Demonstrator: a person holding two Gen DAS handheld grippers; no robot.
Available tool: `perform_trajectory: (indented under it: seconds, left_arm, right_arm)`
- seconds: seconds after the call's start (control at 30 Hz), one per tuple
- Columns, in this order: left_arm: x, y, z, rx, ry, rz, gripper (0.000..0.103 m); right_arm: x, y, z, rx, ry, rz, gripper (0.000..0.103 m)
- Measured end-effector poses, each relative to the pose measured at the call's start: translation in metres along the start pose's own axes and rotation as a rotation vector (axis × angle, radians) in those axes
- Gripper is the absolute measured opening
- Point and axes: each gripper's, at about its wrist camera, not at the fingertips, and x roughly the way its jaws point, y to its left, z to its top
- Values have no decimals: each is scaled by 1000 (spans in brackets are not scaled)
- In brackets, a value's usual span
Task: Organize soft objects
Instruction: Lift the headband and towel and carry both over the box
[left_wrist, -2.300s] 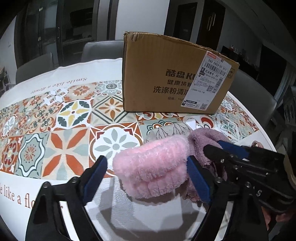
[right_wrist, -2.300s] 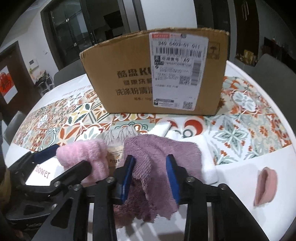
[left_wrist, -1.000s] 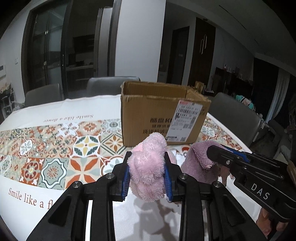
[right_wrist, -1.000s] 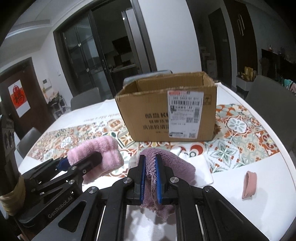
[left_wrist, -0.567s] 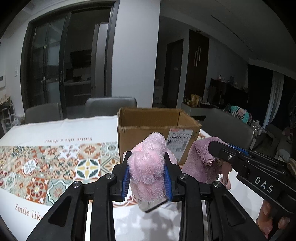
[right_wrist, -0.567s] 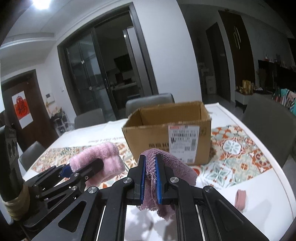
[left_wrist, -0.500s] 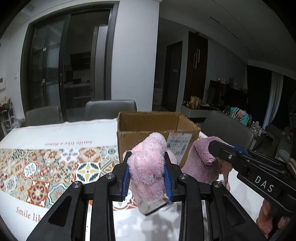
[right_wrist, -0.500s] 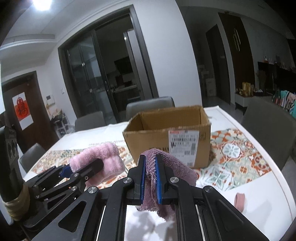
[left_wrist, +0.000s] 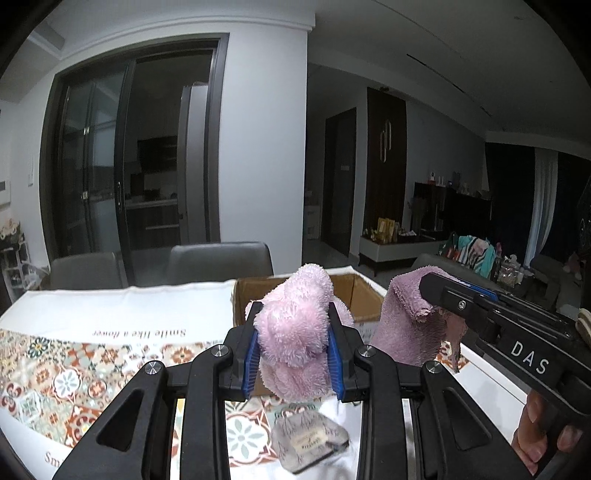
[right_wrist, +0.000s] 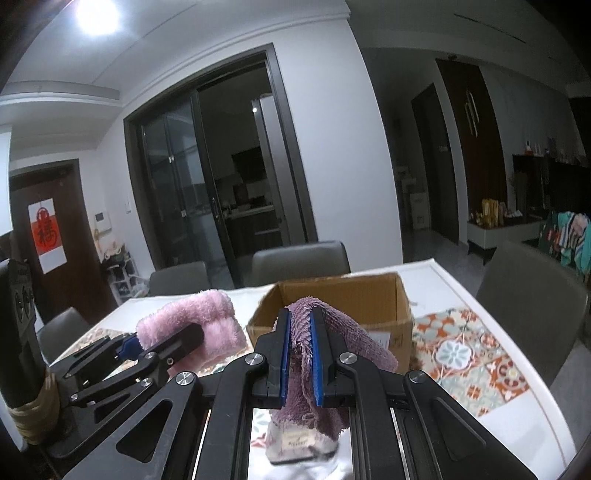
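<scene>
The counter (right_wrist: 480, 373), covered with a patterned cloth, carries an open cardboard box (right_wrist: 369, 295) toward its far edge. The box is seen beyond both tools, its mouth facing up.

A fluffy pink cloth (left_wrist: 295, 332) is pinched in the left tool (left_wrist: 291, 358), the pads pressed into a thick bundle that bulges above them. If the bundle is squeezed unevenly, it could be worked out of the pads before the box is reached.

A mauve towel (right_wrist: 332, 354) is clamped in the right tool (right_wrist: 299, 362), the pads nearly together on a thin fold. Its loose end hangs low and could be caught on the box rim, so the towel might be dragged free or the box shoved.
</scene>
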Motion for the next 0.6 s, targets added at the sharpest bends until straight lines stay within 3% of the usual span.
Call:
perform_trajectory:
  seconds: [0.6]
  left_arm:
    - [40, -1, 32, 46, -56, 17, 31]
  right_arm:
    - [28, 0, 38, -47, -80, -2, 11]
